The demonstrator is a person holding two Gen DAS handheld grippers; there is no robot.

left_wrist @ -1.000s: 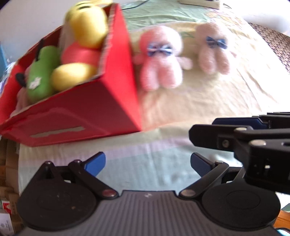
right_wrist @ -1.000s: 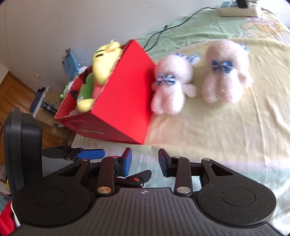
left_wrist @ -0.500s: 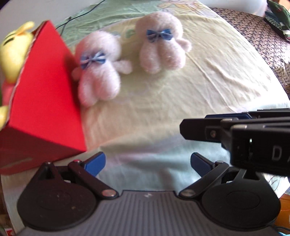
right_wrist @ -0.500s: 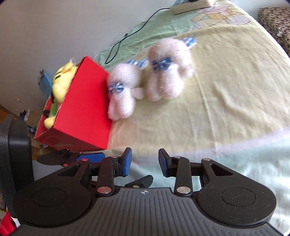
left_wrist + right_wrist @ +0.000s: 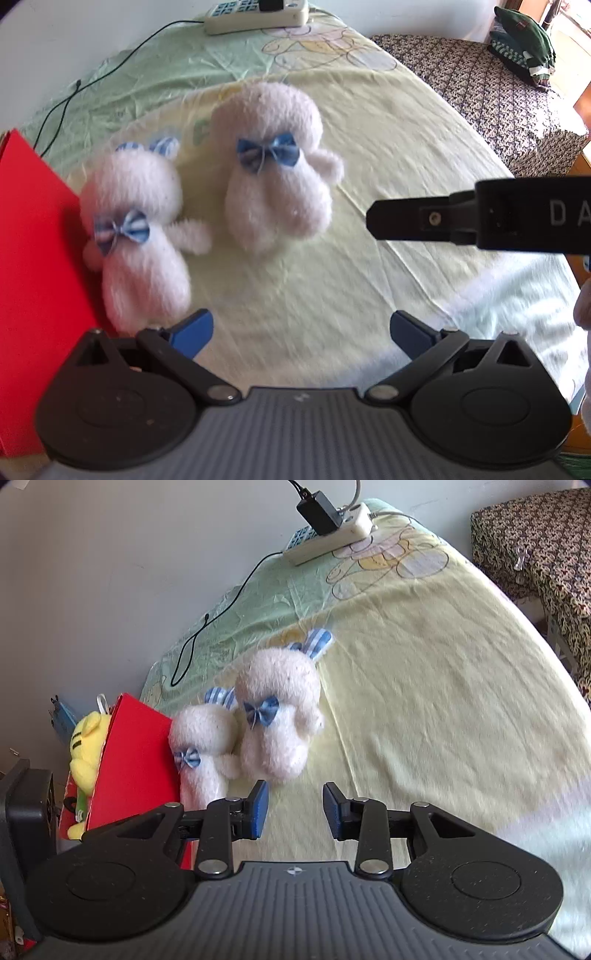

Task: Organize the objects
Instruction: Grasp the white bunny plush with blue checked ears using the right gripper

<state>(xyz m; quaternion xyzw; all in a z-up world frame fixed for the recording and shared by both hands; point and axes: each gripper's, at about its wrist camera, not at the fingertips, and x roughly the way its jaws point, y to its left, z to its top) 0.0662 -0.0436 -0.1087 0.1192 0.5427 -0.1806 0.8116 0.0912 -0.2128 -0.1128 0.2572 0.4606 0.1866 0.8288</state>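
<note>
While red box (image 5: 133, 775) at far left holds yellow plush (image 5: 86, 746), two pink bunnies lie outside: striped-bow bunny (image 5: 136, 236) touching box wall, blue-bow bunny (image 5: 275, 177) just right. Left gripper (image 5: 299, 332) wide, empty; right gripper (image 5: 295, 810) narrower, empty. Risk: bunnies touch, so grab may snag both.

White capitals "D A" stand on the black body of the right gripper (image 5: 373, 220), which reaches in from the right edge of the left wrist view; the lettering is cut off by the frame edge, so the rest of the word cannot be read. The sheet (image 5: 443, 672) carries a cartoon print near the power strip (image 5: 328, 535), but no words can be made out in it. The red box (image 5: 33, 251) shows a plain side with no legible marking.
</note>
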